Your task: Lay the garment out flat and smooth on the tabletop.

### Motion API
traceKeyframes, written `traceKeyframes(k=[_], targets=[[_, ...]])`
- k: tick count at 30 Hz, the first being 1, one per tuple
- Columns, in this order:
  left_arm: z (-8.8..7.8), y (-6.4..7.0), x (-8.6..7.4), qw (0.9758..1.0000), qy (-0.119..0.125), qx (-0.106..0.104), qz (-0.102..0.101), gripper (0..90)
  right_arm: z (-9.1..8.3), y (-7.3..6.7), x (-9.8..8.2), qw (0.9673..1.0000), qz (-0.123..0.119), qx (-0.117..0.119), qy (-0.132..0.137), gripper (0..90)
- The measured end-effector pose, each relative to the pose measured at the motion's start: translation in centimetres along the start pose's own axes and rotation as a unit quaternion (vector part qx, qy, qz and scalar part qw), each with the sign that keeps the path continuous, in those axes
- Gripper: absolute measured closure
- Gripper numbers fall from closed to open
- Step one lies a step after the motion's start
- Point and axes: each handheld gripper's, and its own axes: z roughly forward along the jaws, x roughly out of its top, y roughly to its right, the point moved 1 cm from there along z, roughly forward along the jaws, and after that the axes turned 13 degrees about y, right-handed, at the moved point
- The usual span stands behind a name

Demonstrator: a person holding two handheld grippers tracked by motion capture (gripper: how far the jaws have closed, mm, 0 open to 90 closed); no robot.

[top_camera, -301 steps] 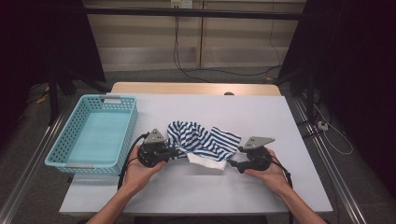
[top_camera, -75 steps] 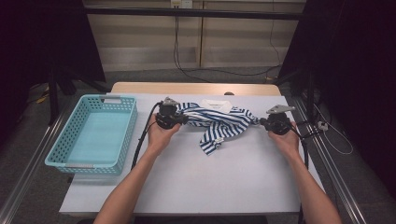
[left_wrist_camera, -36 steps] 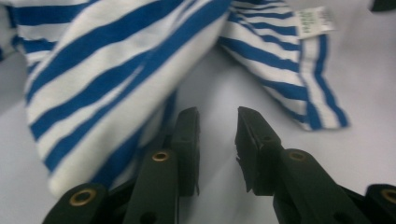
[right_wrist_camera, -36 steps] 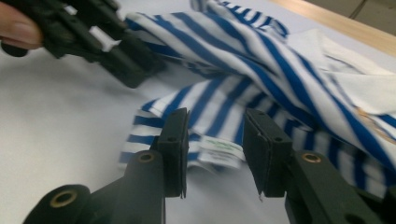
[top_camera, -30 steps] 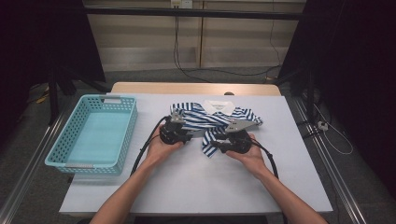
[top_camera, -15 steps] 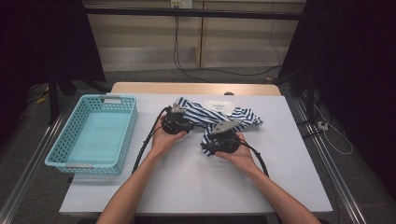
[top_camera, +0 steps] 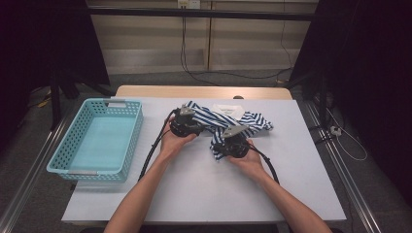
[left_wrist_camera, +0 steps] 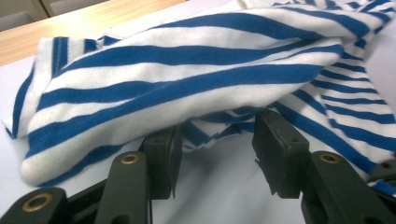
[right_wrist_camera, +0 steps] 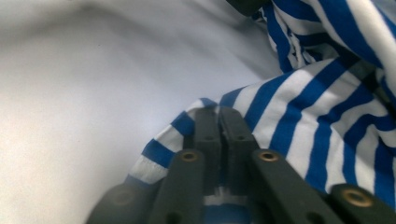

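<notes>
Right claw (right_wrist_camera: 218,122) clamped on striped cloth (right_wrist_camera: 299,116)

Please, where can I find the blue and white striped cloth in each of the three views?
High view: striped cloth lies mid-table, beyond both hands.
Left gripper view: it spans the upper frame, above the open fingers.
Right gripper view: it is at the right, its edge pinched.
Shared landmark: the white table.
</notes>
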Motion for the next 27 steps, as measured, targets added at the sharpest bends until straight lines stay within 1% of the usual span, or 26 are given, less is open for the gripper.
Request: traceKeyframes(k=[1, 2, 3, 4, 5, 6, 7, 8, 9, 10, 11, 12, 13, 14, 15, 16, 17, 18, 19, 20, 21, 22, 24, 25, 26, 27], targets=[[0.1, -0.2, 0.0, 1.0000, -0.005, 0.001, 0.004, 52.9, -0.1, 0.0, 0.0, 1.0000, 0.001, 0.000, -0.001, 89.7], [0.3, -0.3, -0.2, 1.0000, 0.001, 0.000, -0.006, 54.7, -0.2, 0.0, 0.1, 1.0000, -0.001, 0.001, 0.000, 89.8], [0.3, -0.4, -0.2, 0.9999, -0.009, 0.001, -0.006, 56.6, -0.4, 0.0, 0.1, 1.0000, 0.001, 0.001, 0.001, 89.9], [0.5, -0.5, -0.3, 0.9999, -0.010, 0.004, -0.009, 59.9, -0.6, 0.1, 0.1, 1.0000, -0.002, 0.002, 0.003, 90.0], [0.6, -0.5, -0.4, 0.9998, -0.010, -0.002, -0.019, 64.3, -0.8, 0.1, 0.2, 1.0000, 0.004, 0.003, 0.006, 90.0], [0.6, -0.5, -0.4, 0.9995, -0.014, -0.001, -0.027, 69.6, -1.0, 0.2, 0.3, 0.9999, 0.007, 0.004, 0.011, 90.0], [0.6, -0.5, -0.4, 0.9995, -0.016, 0.002, -0.026, 74.7, -1.4, 0.2, 0.6, 0.9998, 0.006, 0.003, 0.017, 90.0], [0.4, -0.6, -0.4, 0.9996, -0.019, -0.001, -0.022, 78.4, -1.6, 0.2, 0.7, 0.9997, 0.005, 0.003, 0.022, 90.0], [0.3, -0.7, -0.4, 0.9993, -0.021, -0.005, -0.029, 80.4, -1.9, 0.2, 0.8, 0.9997, 0.008, 0.002, 0.025, 90.0], [0.3, -0.5, -0.3, 0.9990, -0.017, 0.000, -0.040, 81.6, -2.2, 0.3, 0.9, 0.9996, 0.007, 0.000, 0.028, 90.0], [0.3, -0.5, -0.3, 0.9990, -0.017, 0.000, -0.041, 82.2, -2.6, 0.4, 1.0, 0.9994, 0.006, -0.003, 0.034, 90.0], [0.3, -0.5, -0.3, 0.9991, -0.020, -0.005, -0.038, 82.7, -2.9, 0.5, 1.1, 0.9992, 0.013, -0.004, 0.037, 90.0], [0.2, -0.3, -0.3, 0.9990, -0.019, -0.008, -0.039, 83.1, -3.2, 0.6, 1.2, 0.9989, 0.014, -0.005, 0.044, 90.0], [0.0, -0.1, -0.2, 0.9991, -0.027, -0.016, -0.030, 83.4, -3.5, 0.7, 1.3, 0.9986, 0.018, -0.009, 0.049, 90.0], [-0.1, 0.3, -0.2, 0.9990, -0.024, -0.019, -0.031, 83.4, -3.8, 0.8, 1.3, 0.9985, 0.017, -0.010, 0.052, 90.0], [-0.4, 0.5, 0.0, 0.9992, -0.028, -0.021, -0.021, 83.5, -4.1, 0.9, 1.4, 0.9983, 0.015, -0.012, 0.054, 90.0], [-0.6, 0.7, 0.2, 0.9992, -0.022, -0.023, -0.025, 83.5, -4.4, 1.0, 1.5, 0.9979, 0.017, -0.015, 0.060, 90.0], [-1.1, 0.7, 0.5, 0.9990, -0.026, -0.029, -0.022, 83.5, -4.6, 1.1, 1.6, 0.9977, 0.018, -0.017, 0.064, 90.0], [-1.4, 0.9, 0.7, 0.9991, -0.018, -0.029, -0.025, 83.5, -5.0, 1.2, 1.8, 0.9971, 0.019, -0.019, 0.071, 90.0], [-1.7, 1.1, 1.0, 0.9989, -0.016, -0.038, -0.020, 83.5, -5.4, 1.3, 1.9, 0.9966, 0.023, -0.021, 0.076, 90.0], [-2.0, 1.4, 1.1, 0.9988, -0.009, -0.040, -0.027, 83.5, -5.8, 1.4, 2.0, 0.9961, 0.025, -0.021, 0.082, 90.0], [-2.3, 1.7, 1.2, 0.9985, -0.007, -0.046, -0.027, 83.5, -6.1, 1.5, 2.0, 0.9956, 0.028, -0.022, 0.087, 90.0], [-2.8, 2.1, 1.4, 0.9979, -0.012, -0.057, -0.028, 83.5, -6.7, 1.7, 2.2, 0.9944, 0.037, -0.026, 0.096, 90.0], [-3.1, 2.1, 1.4, 0.9977, -0.013, -0.064, -0.021, 83.5, -7.0, 1.7, 2.2, 0.9938, 0.039, -0.028, 0.100, 90.0], [-3.3, 2.5, 1.4, 0.9970, -0.007, -0.068, -0.036, 83.5, -7.2, 1.7, 2.3, 0.9935, 0.038, -0.029, 0.104, 90.0], [-3.5, 2.7, 1.4, 0.9972, -0.009, -0.070, -0.026, 83.5, -7.5, 1.7, 2.4, 0.9929, 0.041, -0.030, 0.108, 90.0]])
